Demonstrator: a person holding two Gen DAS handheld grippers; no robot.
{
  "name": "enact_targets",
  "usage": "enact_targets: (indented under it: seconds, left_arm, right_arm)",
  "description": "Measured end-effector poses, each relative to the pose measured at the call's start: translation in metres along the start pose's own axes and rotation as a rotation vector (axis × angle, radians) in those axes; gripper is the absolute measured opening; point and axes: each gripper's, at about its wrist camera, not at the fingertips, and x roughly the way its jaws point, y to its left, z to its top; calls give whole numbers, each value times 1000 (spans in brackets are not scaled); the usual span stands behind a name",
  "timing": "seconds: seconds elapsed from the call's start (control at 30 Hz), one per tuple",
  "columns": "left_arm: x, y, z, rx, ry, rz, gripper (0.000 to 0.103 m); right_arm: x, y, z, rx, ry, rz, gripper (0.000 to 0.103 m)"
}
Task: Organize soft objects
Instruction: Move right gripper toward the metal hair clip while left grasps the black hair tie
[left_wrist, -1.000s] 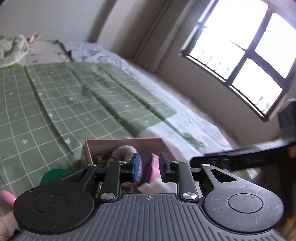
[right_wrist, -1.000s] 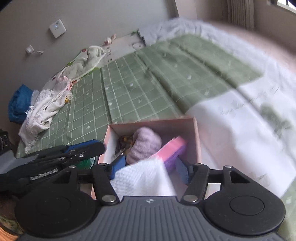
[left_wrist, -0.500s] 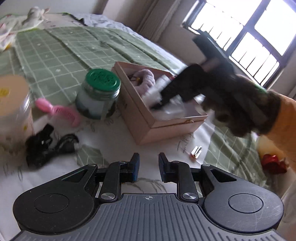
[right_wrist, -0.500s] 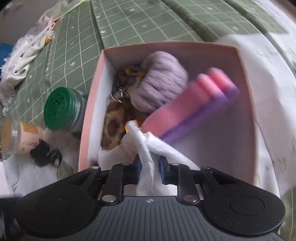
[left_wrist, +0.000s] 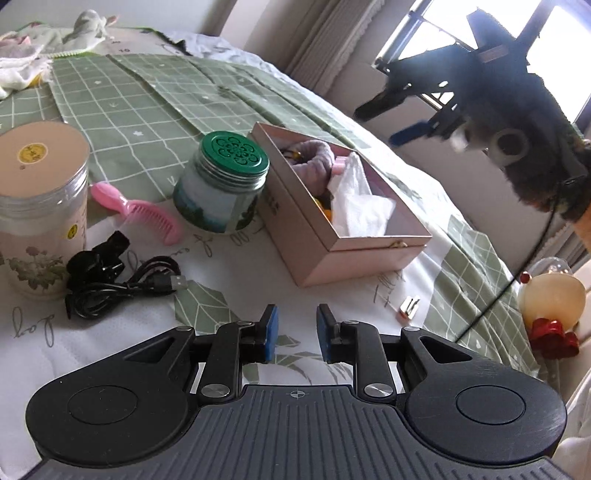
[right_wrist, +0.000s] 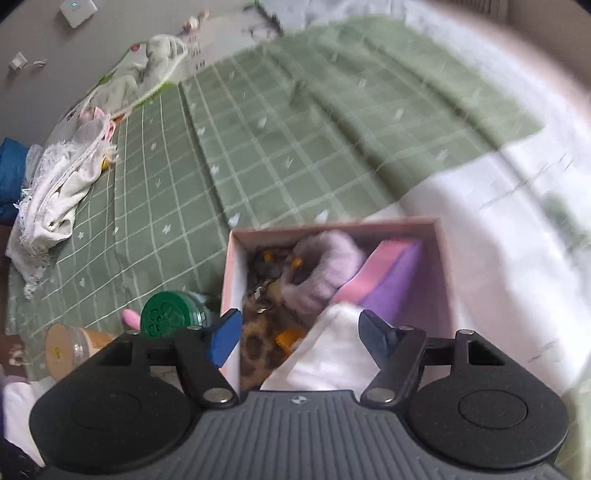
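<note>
A pink box (left_wrist: 373, 254) sits on the bed and also shows in the right wrist view (right_wrist: 231, 258). It holds a white cloth (left_wrist: 356, 206) (right_wrist: 328, 354), a lilac scrunchie (left_wrist: 314, 162) (right_wrist: 325, 269), a pink and purple sponge (right_wrist: 388, 280) and a leopard-print item (right_wrist: 258, 350). My right gripper (right_wrist: 301, 338) is open and empty, raised above the box; it shows high at the right in the left wrist view (left_wrist: 406, 110). My left gripper (left_wrist: 294, 332) is slightly open and empty, low over the bed in front of the box.
Left of the box stand a green-lidded jar (left_wrist: 221, 184) (right_wrist: 170, 314), a pink comb (left_wrist: 144, 210), a black cable (left_wrist: 118, 277) and a tall canister (left_wrist: 40, 206). A small clip (left_wrist: 408, 306) lies at the right. Crumpled cloths (right_wrist: 62, 184) lie at the bed's far side.
My right gripper has opened, let go of the white cloth in the box and risen. My left gripper has drawn back from the box.
</note>
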Motion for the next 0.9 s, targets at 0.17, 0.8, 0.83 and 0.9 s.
enact_targets:
  seconds: [0.17, 0.8, 0.83, 0.9]
  left_arm:
    - [0, -4, -7, 41, 11, 31, 25]
    - [-9, 4, -15, 172, -93, 378, 25]
    - [-11, 10, -13, 150, -104, 413, 25]
    - [-13, 24, -6, 89, -105, 437, 25]
  right_arm:
    - [-53, 8, -26, -122, -250, -81, 89]
    - [-55, -21, -125, -125, -177, 97, 89]
    - [-49, -27, -139, -124, -173, 75, 89]
    - [-35, -39, -159, -123, -148, 52, 89]
